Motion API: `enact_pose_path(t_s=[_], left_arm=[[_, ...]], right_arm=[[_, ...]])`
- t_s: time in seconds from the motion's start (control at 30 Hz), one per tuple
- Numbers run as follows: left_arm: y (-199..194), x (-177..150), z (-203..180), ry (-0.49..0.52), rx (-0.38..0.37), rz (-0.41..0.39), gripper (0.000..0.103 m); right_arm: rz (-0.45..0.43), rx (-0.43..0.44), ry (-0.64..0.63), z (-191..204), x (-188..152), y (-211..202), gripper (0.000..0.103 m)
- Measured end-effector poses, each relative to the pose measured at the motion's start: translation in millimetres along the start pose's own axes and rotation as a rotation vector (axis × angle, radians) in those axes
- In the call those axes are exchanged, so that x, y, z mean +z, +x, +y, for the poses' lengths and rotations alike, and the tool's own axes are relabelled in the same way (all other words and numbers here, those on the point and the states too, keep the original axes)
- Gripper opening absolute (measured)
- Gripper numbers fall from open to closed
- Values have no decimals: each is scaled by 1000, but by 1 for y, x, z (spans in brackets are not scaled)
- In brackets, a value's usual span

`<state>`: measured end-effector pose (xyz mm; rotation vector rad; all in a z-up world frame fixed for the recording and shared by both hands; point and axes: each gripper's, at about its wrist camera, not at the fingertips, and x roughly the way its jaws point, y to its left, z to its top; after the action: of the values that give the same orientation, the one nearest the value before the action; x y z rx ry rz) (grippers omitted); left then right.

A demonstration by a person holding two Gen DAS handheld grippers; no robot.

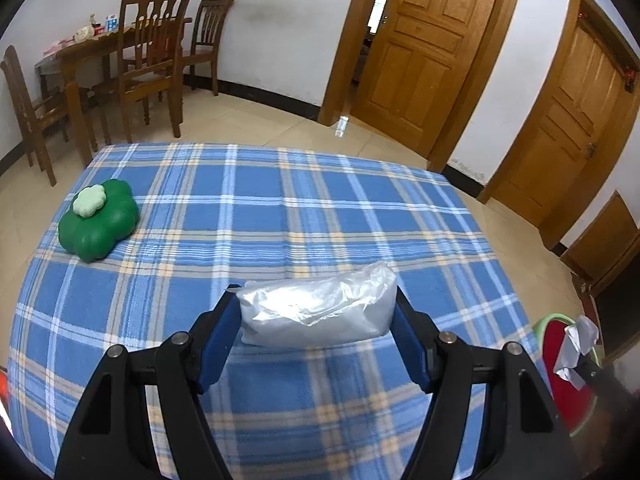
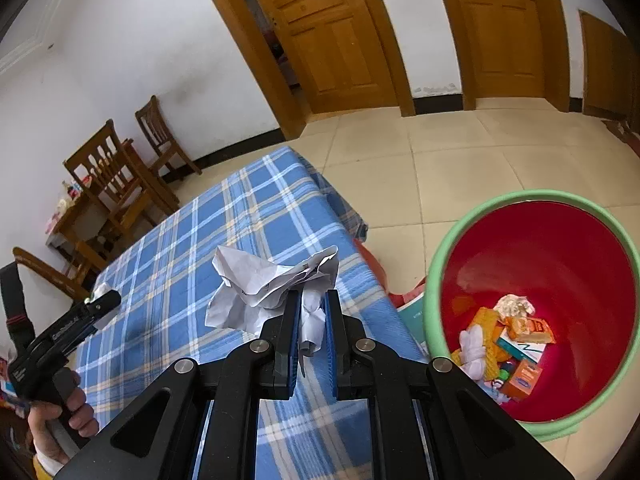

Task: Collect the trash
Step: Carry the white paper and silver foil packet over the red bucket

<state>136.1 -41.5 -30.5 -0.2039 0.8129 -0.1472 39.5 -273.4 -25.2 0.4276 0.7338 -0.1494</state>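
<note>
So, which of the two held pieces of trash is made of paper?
The crumpled white paper in the right gripper. The left gripper holds a clear plastic bag instead.

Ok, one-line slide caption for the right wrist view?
Right claw shut on crumpled paper above the plaid table, beside the red bin already holding trash.

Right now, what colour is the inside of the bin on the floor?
Red inside, with a light green rim; the bin shows best in the right wrist view.
</note>
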Motion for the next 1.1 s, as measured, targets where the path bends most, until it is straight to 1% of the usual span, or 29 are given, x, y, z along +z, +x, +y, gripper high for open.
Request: enact_pose_path(t_s=[0.6, 1.1], left_arm=[[-33, -13, -53, 70, -92, -12, 71], [-39, -26, -108, 161, -144, 6, 71]], right_arm=[[-68, -19, 94, -46, -7, -42, 11], [-101, -71, 192, -97, -13, -61, 11]])
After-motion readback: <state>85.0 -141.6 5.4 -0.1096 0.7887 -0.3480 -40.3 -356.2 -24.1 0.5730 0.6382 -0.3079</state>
